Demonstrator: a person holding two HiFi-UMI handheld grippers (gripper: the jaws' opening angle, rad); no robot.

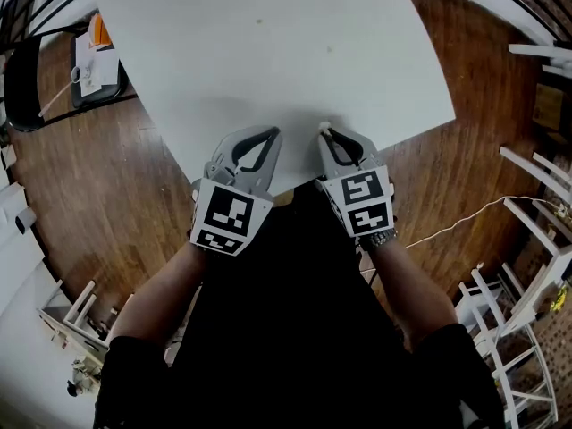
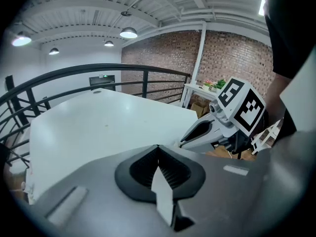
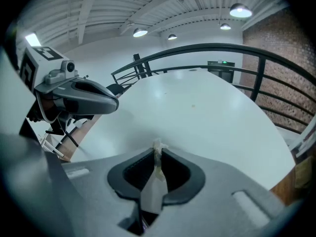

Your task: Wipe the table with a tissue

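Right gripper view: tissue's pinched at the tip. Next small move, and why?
Probably lower the right gripper until the tissue presses on the table, then push it forward toward the small speck. The jaws are shut on the tissue at the table's near edge, and the speck lies ahead of it.

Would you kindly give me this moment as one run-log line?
left gripper: shut, empty | right gripper: shut on tissue | both over near edge of table
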